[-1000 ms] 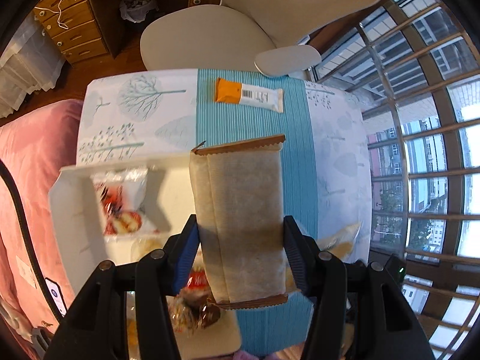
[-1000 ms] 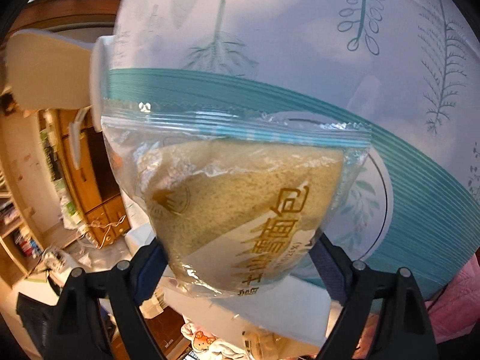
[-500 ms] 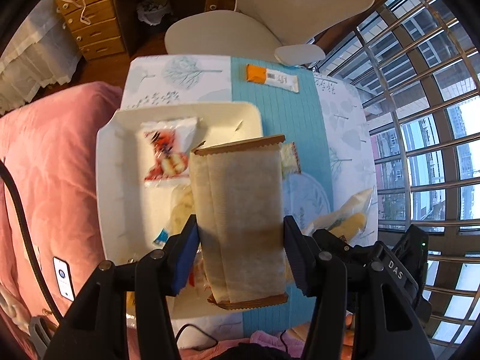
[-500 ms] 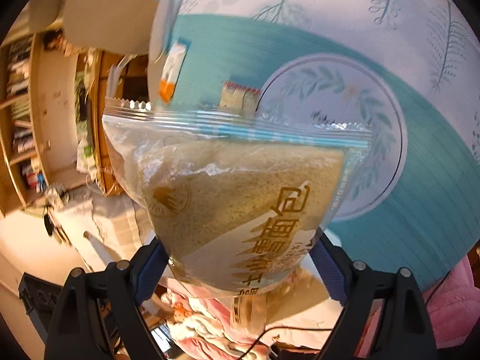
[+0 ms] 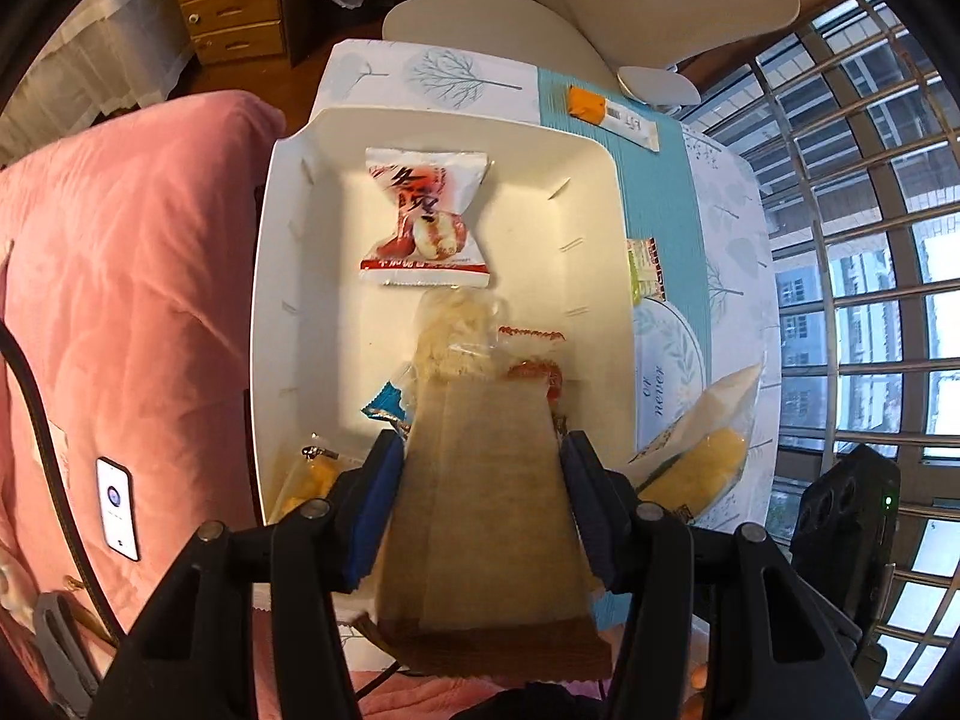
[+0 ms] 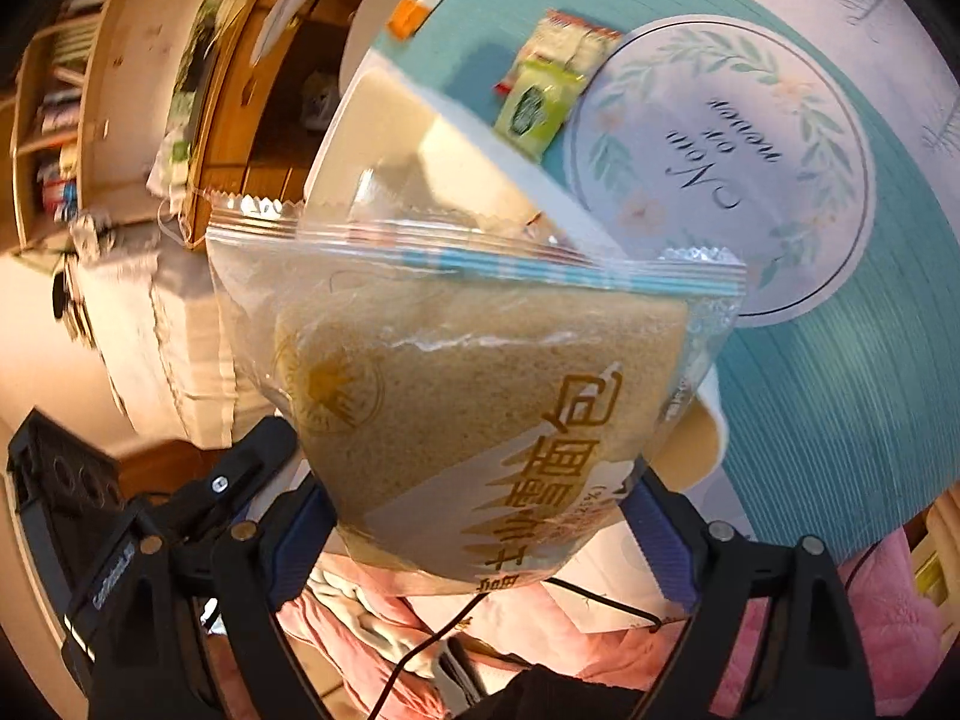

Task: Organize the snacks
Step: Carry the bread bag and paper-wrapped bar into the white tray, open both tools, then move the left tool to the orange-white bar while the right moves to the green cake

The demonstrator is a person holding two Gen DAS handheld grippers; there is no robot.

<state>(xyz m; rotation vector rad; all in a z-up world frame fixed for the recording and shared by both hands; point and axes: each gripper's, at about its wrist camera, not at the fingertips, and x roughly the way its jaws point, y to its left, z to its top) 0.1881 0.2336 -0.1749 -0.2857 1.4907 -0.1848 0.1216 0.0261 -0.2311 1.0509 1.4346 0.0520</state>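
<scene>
Left gripper [image 5: 480, 498]: fingers clamped on a tan wrapped snack [image 5: 480, 516], held above the near end of the white bin [image 5: 264, 312]. Bin contents: red-and-white packet [image 5: 423, 219], clear bag of pale pieces [image 5: 453, 330], others partly hidden. Right gripper [image 6: 480, 522]: fingers closed on a clear bag of bread [image 6: 474, 384], held over the bin's edge. On the tablecloth [image 6: 840, 390]: orange-and-white bar [image 5: 612, 114], green packet [image 6: 534, 108].
</scene>
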